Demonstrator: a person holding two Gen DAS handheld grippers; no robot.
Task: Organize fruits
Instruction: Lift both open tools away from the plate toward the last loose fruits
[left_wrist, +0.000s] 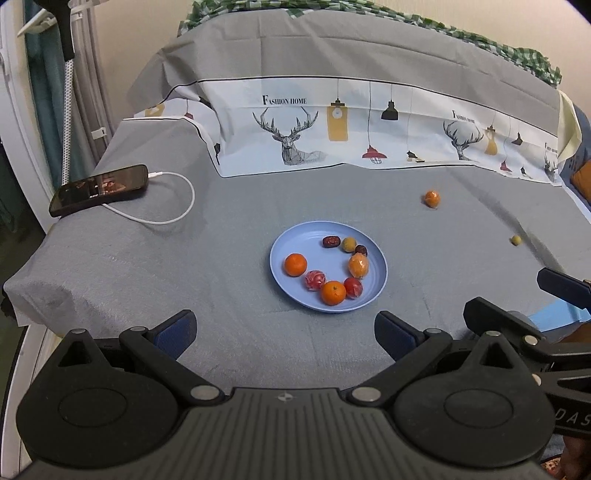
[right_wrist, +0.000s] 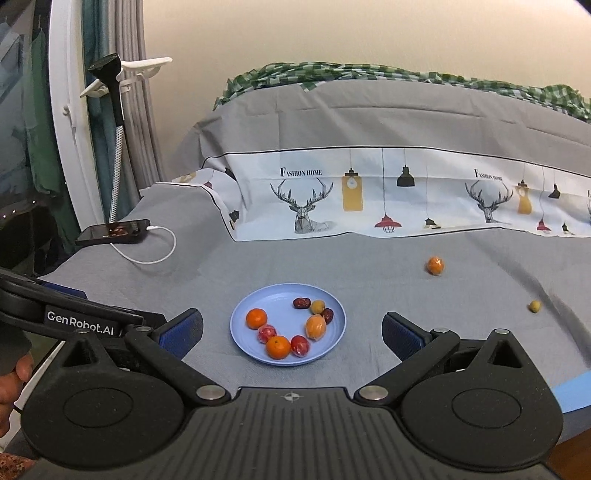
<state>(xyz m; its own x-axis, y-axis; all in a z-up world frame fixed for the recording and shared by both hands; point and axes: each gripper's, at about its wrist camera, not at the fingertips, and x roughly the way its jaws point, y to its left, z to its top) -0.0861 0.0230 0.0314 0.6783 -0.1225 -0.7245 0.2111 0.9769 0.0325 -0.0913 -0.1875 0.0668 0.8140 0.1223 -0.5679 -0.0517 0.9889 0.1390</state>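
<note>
A light blue plate (left_wrist: 295, 236) (right_wrist: 243, 314) lies on the grey cloth and holds several fruits: two oranges, wrapped red and orange fruits, two dark dates and a small yellow-green fruit. A wrapped orange fruit (left_wrist: 431, 198) (right_wrist: 434, 265) and a small yellow-green fruit (left_wrist: 516, 240) (right_wrist: 534, 305) lie loose on the cloth to the right. My left gripper (left_wrist: 284, 332) is open and empty, just in front of the plate. My right gripper (right_wrist: 291, 332) is open and empty, with the plate between its fingers in view.
A black phone (left_wrist: 99, 189) (right_wrist: 114, 231) with a white charging cable (left_wrist: 173, 218) lies at the back left. A raised cushion under printed deer cloth (left_wrist: 332, 129) bounds the back. A blue strip (right_wrist: 574, 395) marks the right edge.
</note>
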